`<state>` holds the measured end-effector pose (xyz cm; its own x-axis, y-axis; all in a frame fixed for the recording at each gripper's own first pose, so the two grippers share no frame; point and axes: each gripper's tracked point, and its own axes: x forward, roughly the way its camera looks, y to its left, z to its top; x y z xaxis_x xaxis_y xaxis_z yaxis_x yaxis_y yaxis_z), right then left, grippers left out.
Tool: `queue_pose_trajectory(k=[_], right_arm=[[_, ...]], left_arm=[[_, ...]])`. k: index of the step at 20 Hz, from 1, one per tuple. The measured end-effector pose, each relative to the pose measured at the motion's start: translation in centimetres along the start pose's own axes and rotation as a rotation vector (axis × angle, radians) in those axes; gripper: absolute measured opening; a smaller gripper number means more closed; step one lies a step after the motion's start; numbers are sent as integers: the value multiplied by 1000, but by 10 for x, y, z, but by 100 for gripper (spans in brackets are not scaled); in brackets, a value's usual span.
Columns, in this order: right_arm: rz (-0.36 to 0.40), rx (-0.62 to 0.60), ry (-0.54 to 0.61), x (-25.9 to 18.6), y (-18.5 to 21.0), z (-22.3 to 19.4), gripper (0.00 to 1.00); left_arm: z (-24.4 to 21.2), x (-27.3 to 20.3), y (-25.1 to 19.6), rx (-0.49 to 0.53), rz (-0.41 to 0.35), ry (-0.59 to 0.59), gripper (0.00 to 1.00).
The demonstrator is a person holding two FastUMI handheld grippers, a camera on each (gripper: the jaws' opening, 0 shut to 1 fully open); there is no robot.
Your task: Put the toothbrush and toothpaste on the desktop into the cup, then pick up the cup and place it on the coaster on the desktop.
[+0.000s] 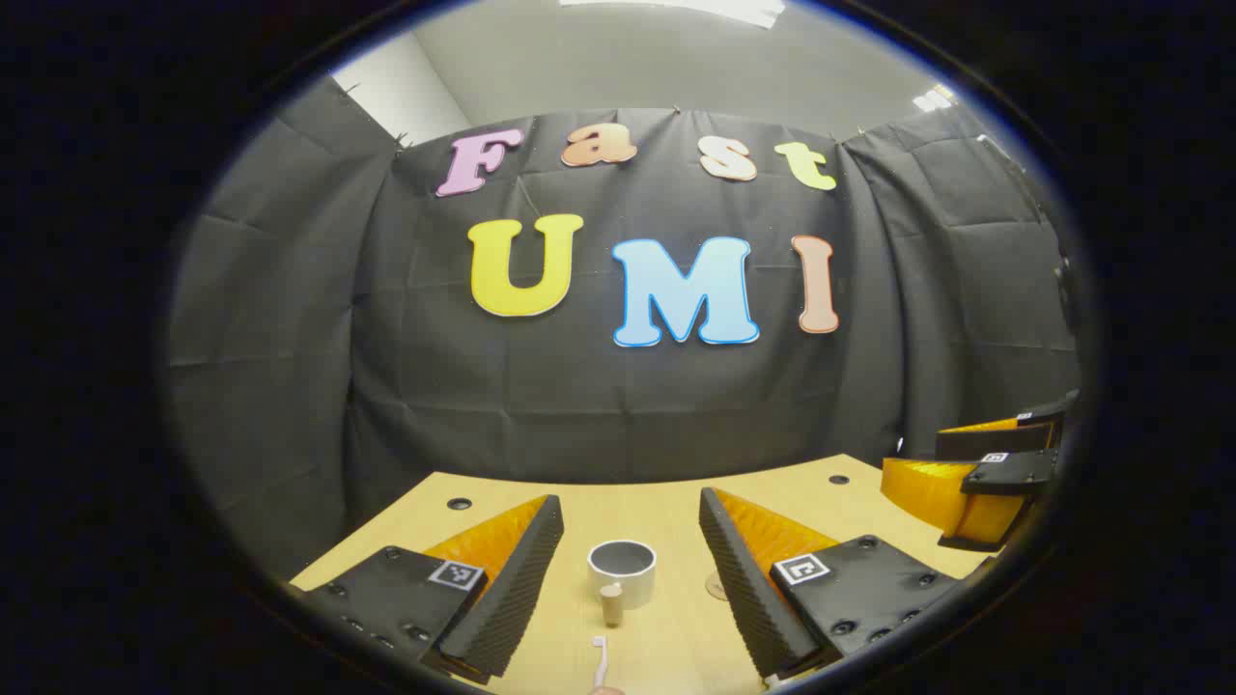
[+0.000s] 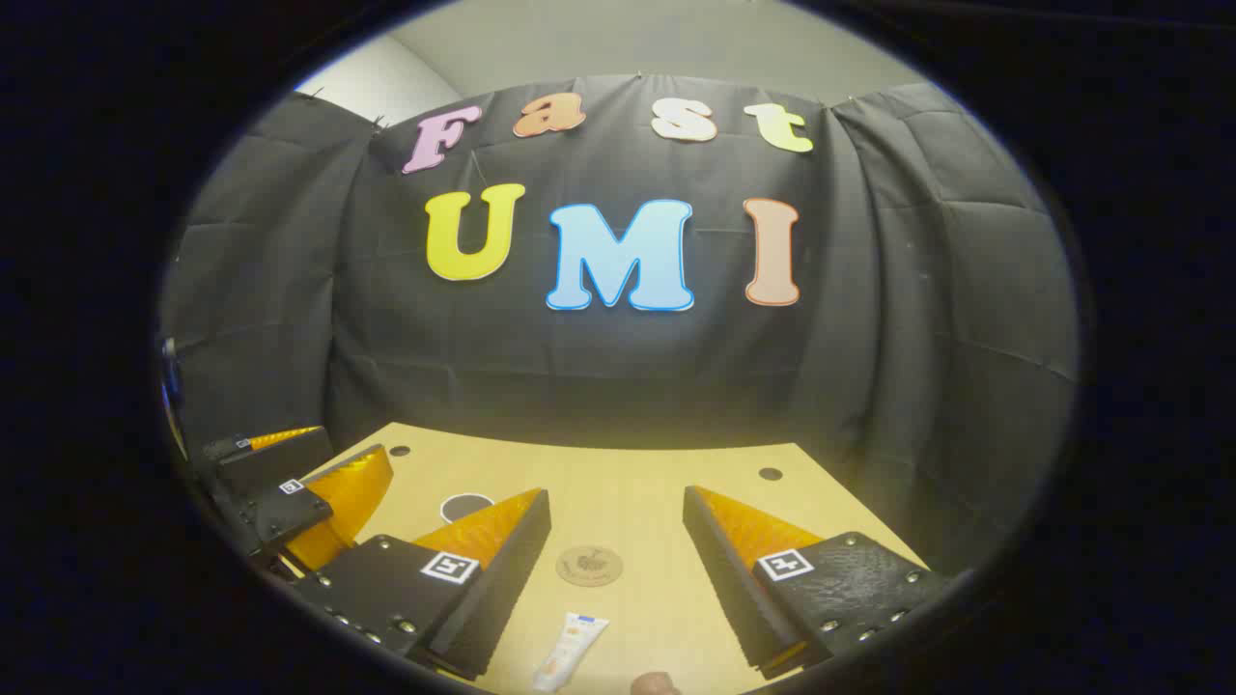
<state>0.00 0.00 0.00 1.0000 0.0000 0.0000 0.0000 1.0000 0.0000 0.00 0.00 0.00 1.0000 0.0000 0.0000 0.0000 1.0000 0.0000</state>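
Both claws stand wide apart and hold nothing, so the task is not begun, and the risks lie in the first grasps. In the left gripper view the left claw (image 1: 628, 569) frames the white round cup (image 1: 622, 571) on the light wooden bench (image 1: 666, 502), with a small beige cylinder-shaped piece (image 1: 611, 604) just at the cup's 6 o'clock side and the thin pale toothbrush (image 1: 600, 661) lying farther toward 6 o'clock, its far end hidden at the edge. The brush is slim and lies flat, so the fingers may slide over it or press it along the wood; a descent too far forward could also knock the beige piece or tip the light cup. In the right gripper view the right claw (image 2: 618, 569) has the white toothpaste tube (image 2: 572, 651) at its 7 o'clock and the round brown coaster (image 2: 589, 566) between the fingers, farther off. The soft tube may bend or slip if it is pinched near its end. The two claws work near one another, the left one appearing at 9 o'clock of the right gripper view, so they could collide above the cup.
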Motion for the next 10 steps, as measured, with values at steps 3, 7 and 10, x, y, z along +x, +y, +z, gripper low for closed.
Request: queue_pose_trajectory(k=[3, 7, 10], right_arm=[[2, 11, 2, 0, -1, 1, 89], [1, 14, 12, 1, -1, -1, 89], [3, 20, 26, 1, 0, -5, 89]], left_arm=[[0, 1, -2, -5, -2, 0, 93], [-1, 1, -6, -8, -24, 8, 93], [-6, 2, -5, 14, -21, 20, 93]])
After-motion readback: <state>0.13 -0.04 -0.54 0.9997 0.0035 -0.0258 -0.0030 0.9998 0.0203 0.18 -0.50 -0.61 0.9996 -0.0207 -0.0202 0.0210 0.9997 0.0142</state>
